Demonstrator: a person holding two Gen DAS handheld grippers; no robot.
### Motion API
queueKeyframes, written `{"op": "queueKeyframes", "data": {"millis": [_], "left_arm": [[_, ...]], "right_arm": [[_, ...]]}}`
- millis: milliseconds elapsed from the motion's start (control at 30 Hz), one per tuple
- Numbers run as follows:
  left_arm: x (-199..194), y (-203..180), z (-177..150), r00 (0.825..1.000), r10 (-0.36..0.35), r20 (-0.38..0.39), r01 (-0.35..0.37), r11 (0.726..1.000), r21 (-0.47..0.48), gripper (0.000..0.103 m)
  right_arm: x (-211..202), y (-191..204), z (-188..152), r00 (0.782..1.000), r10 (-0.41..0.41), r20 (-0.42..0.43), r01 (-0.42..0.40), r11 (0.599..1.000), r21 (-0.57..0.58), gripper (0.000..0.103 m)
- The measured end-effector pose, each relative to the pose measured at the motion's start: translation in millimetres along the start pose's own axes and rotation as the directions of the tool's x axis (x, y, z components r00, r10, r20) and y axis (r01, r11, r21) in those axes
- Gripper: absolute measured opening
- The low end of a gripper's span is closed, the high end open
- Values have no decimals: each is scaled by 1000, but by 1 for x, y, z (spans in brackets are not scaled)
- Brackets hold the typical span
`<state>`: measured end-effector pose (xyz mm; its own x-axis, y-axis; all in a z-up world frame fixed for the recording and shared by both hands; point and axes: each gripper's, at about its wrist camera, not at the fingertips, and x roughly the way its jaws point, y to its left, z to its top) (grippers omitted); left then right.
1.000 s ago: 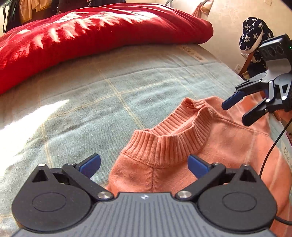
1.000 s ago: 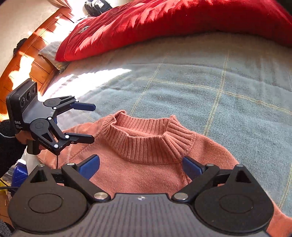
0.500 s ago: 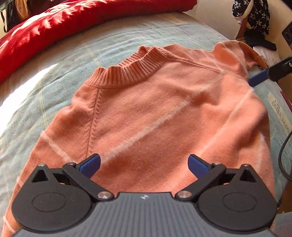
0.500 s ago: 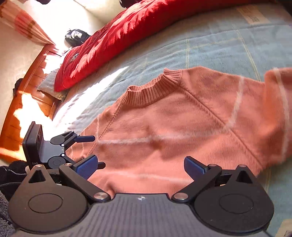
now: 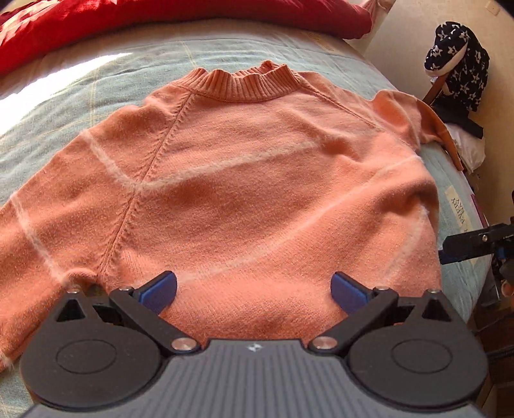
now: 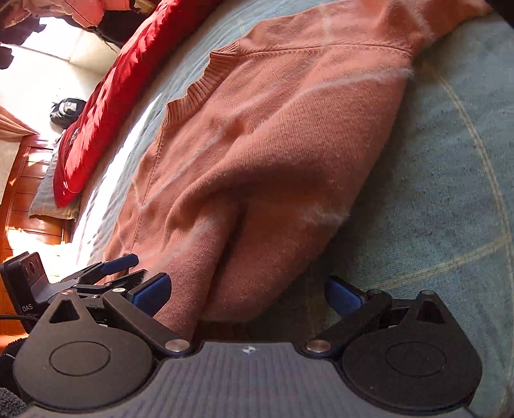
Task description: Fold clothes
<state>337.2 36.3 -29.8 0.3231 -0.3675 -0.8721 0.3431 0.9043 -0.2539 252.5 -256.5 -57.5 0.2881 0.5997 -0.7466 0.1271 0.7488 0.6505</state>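
Observation:
A salmon-pink knit sweater (image 5: 257, 180) with thin pale stripes lies flat on the bed, its ribbed collar (image 5: 247, 85) at the far end. My left gripper (image 5: 253, 289) is open just above the sweater's near hem, with nothing between its blue pads. My right gripper (image 6: 247, 294) is also open, low over the hem corner of the sweater (image 6: 263, 160), where the knit bunches into a fold. In the left wrist view the right gripper (image 5: 465, 244) pokes in at the right edge, beside the sweater. In the right wrist view the left gripper (image 6: 123, 268) sits at the left.
The bed has a pale blue checked blanket (image 6: 433, 180). A red quilt (image 5: 160, 19) lies along the far side. A dark star-print garment (image 5: 456, 61) hangs off the bed's right edge. A wooden bed frame (image 6: 29, 199) and a dark bag (image 6: 66, 111) are beyond the quilt.
Both grippers have drawn back from the collar to the sweater's hem, staying open. The whole sweater now shows in the left wrist view. The right gripper has dropped low by the hem corner.

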Motion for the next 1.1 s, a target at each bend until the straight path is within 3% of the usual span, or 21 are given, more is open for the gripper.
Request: {"op": "queueKeyframes", "data": {"millis": [133, 267, 467, 600, 767, 833, 967, 1100], "left_arm": [[-11, 7, -3, 1000, -4, 14, 4, 1000, 12, 101], [-17, 8, -8, 1000, -2, 26, 1, 1000, 25, 101], [-25, -9, -5, 997, 44, 60, -48, 997, 60, 101], [-26, -26, 17, 987, 116, 112, -121, 992, 39, 101], [-8, -59, 58, 964, 186, 192, -193, 981, 18, 101], [4, -76, 73, 957, 200, 208, -209, 978, 23, 101], [30, -107, 98, 964, 172, 205, -184, 982, 39, 101], [49, -136, 110, 966, 165, 198, -187, 978, 94, 101]], "right_arm": [[-14, 3, -5, 995, -61, 83, 60, 998, 6, 103], [-41, -18, 8, 969, -123, 214, 110, 991, 74, 103], [-74, -72, 51, 888, -264, 377, 214, 962, 169, 103], [-100, -112, 94, 830, -313, 461, 243, 948, 206, 103], [-121, -168, 154, 776, -414, 476, 361, 910, 204, 103], [-125, -198, 179, 773, -442, 455, 373, 897, 239, 103], [-132, -239, 222, 769, -477, 426, 412, 879, 241, 103], [-152, -251, 262, 737, -474, 481, 438, 878, 194, 103]]}}
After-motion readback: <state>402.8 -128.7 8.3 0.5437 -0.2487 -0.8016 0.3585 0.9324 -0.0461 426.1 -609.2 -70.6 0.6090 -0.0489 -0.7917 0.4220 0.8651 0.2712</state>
